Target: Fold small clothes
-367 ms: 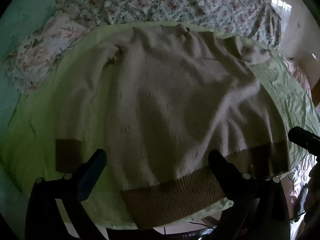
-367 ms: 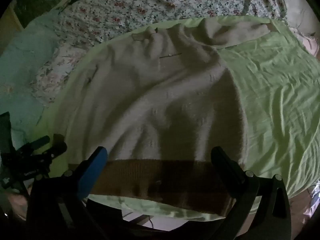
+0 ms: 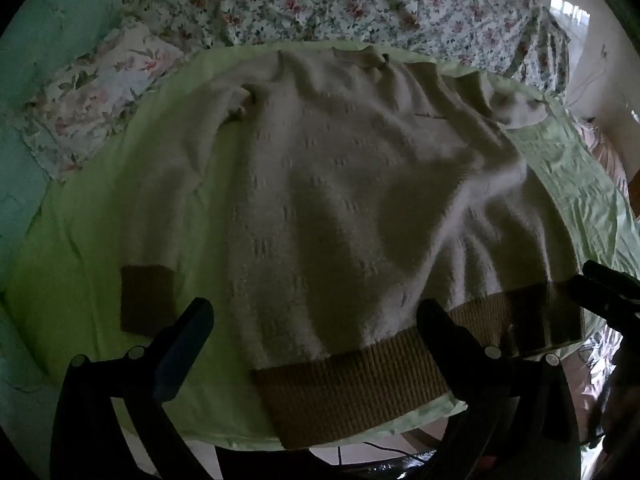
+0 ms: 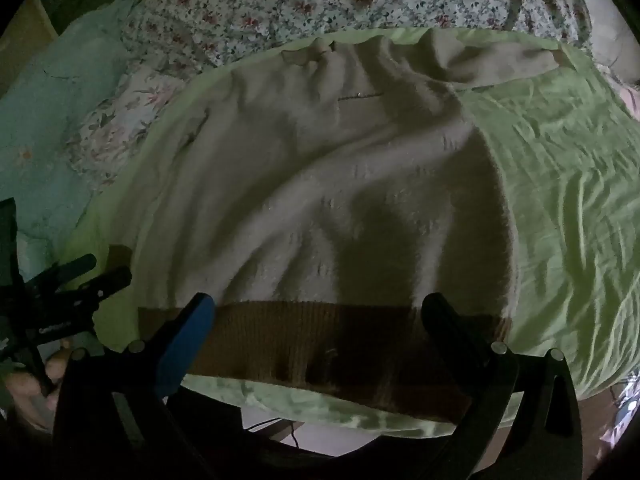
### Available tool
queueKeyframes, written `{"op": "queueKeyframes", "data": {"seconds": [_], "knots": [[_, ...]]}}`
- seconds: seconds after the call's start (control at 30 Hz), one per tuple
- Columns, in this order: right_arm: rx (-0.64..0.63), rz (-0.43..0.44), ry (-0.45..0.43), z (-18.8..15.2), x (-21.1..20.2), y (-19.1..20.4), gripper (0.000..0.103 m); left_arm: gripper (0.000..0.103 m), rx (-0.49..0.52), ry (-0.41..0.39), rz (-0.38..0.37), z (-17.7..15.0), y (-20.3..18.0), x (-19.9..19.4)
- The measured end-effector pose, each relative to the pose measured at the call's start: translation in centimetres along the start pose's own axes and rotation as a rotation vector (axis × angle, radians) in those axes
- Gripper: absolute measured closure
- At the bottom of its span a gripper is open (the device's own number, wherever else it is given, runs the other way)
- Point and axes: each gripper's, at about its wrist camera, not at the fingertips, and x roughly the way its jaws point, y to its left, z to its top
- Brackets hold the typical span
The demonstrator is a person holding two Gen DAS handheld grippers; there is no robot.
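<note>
A cream knitted sweater with a brown ribbed hem lies flat on a light green sheet. Its left sleeve ends in a brown cuff. My left gripper is open just above the hem's left part. My right gripper is open over the hem near its right end. The sweater fills the right wrist view; its right sleeve lies across the far top. Each gripper shows at the edge of the other's view: the right one, the left one.
A floral quilt lies beyond the sheet, with a floral pillow and teal bedding at the left. The sheet's near edge hangs over the bed edge, with floor and a cable below.
Both grippers have edged slightly closer to the hem. The sweater lies as before.
</note>
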Motion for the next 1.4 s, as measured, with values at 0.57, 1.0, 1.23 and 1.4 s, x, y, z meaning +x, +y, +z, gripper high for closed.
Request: {"op": "queueKeyframes", "data": {"seconds": [0.57, 1.0, 1.23, 1.4], "knots": [[-0.02, 0.003, -0.008, 0.3, 1.3, 3.9, 0.0, 0.001, 0.034, -0.005, 0.062, 0.3, -0.1, -0.4], [-0.026, 0.006, -0.018, 0.5, 1.2, 4.3, 0.0, 0.001, 0.036, -0.005, 0.099, 0.4, 0.3, -0.1], [-0.033, 0.007, -0.013, 0.9, 1.4, 4.5, 0.0, 0.001, 0.034, -0.003, 0.102, 0.7, 0.5, 0.0], [-0.03, 0.007, -0.016, 1.0, 1.3, 4.4, 0.0, 0.001, 0.037, -0.006, 0.099, 0.7, 0.4, 0.1]]}}
